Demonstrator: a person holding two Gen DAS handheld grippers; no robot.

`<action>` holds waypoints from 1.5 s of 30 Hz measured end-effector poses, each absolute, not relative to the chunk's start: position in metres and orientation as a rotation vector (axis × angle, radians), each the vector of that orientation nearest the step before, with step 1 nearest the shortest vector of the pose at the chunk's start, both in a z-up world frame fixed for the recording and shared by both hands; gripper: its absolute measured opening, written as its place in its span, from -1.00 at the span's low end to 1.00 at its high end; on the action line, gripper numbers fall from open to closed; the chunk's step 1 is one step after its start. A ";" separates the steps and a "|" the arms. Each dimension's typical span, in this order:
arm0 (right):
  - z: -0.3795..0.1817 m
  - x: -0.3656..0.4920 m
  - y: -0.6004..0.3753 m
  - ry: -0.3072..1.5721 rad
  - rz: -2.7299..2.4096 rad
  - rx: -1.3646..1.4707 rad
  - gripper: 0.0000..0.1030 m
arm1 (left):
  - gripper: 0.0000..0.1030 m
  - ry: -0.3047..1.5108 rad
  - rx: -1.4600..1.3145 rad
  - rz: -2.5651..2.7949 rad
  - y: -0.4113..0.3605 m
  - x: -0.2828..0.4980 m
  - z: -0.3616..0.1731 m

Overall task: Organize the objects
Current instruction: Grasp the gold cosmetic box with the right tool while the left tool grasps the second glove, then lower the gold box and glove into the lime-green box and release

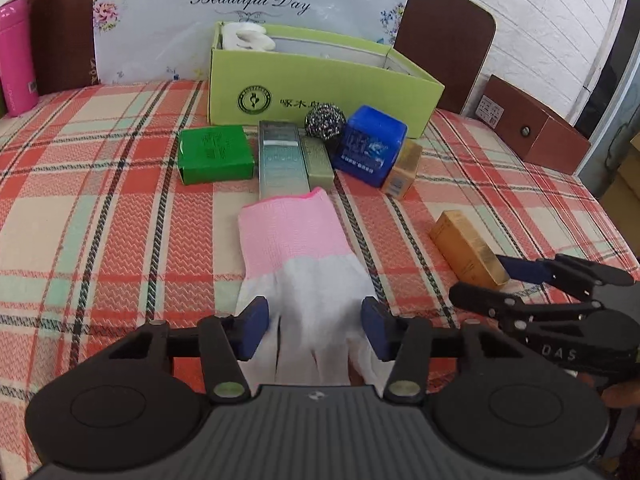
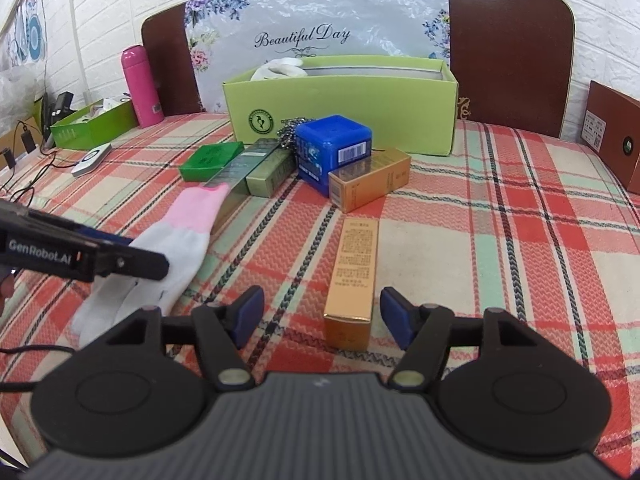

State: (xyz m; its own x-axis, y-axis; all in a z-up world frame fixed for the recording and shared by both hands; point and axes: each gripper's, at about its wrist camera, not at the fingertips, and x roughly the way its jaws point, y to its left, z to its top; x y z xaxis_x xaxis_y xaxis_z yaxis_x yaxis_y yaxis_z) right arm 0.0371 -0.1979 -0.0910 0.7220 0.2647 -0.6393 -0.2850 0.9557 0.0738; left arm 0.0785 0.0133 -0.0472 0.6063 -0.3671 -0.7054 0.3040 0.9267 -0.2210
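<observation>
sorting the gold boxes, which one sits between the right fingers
The lone gold box, lying apart on the cloth; the other gold box leans against the blue cube.

Two gold boxes [image 2: 352, 280] [image 2: 370, 184], two gloves [image 1: 304, 264] [image 1: 248, 36], one blue cube [image 1: 370, 144].

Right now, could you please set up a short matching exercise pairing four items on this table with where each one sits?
Things:
1. glove
2. gold box
3. blue cube
4. pink bottle

Places:
A. between the open right gripper fingers
B. upright, left of the light green box
C. between the open left gripper fingers
D. just before the light green box

Pairs: 1-C, 2-A, 3-D, 4-B
</observation>
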 end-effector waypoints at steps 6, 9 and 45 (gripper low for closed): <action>-0.089 0.048 -0.202 0.699 0.270 -0.007 0.21 | -0.39 0.851 -0.084 -0.379 0.013 0.078 -0.053; -0.090 0.053 -0.203 0.704 0.265 -0.001 0.10 | -0.39 0.849 -0.085 -0.374 0.013 0.079 -0.053; 0.019 0.166 -0.220 0.404 0.296 0.028 -0.54 | -0.94 0.535 -0.068 -0.480 -0.027 0.237 0.095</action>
